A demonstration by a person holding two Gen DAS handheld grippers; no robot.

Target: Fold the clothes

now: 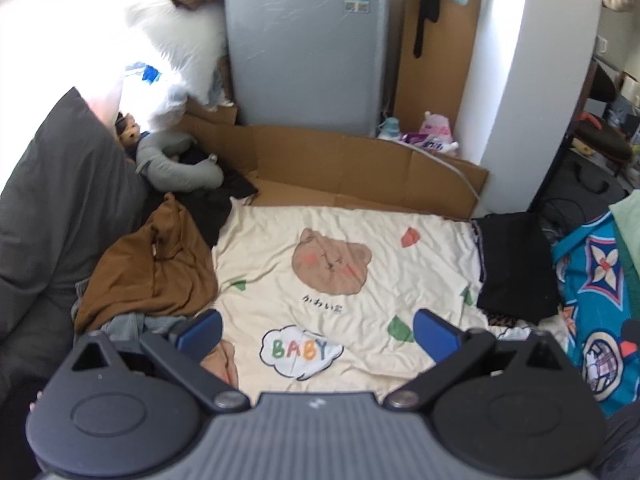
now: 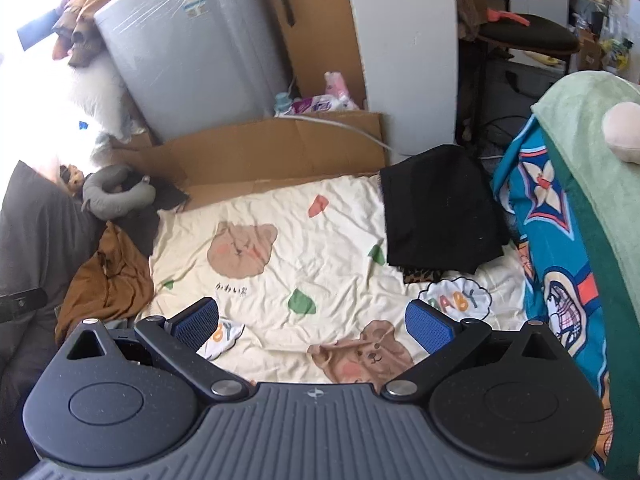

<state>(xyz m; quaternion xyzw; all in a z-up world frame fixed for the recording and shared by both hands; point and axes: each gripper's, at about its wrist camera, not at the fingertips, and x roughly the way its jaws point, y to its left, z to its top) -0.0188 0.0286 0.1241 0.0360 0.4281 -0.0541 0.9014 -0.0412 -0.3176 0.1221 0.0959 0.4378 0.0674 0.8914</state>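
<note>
On the left side of the cream printed sheet (image 1: 360,248), a brown garment (image 1: 152,264) is seen lying crumpled in a loose heap, with a grey piece (image 1: 124,326) of cloth showing under its near edge and a dark garment (image 1: 212,204) bunched just behind it. At the opposite side, a black folded stack (image 2: 436,208) is seen resting on the sheet's right edge, beside a blue patterned cover (image 2: 552,216). The left tool (image 1: 318,330) is held with its jaws spread wide and nothing between them, over the sheet just beside the brown garment; the right tool (image 2: 314,322) is likewise held wide open and empty, over the middle of the sheet. The brown garment is judged to be light, soft and limp, so it would sag and drape wherever it is lifted, and a single pinch would probably gather several layers at once. A hold at two separated points along an outer edge or hem is therefore judged best, one per tool, so that the cloth can be drawn out flat; which edge is collar or hem cannot be told from the heap.
</note>
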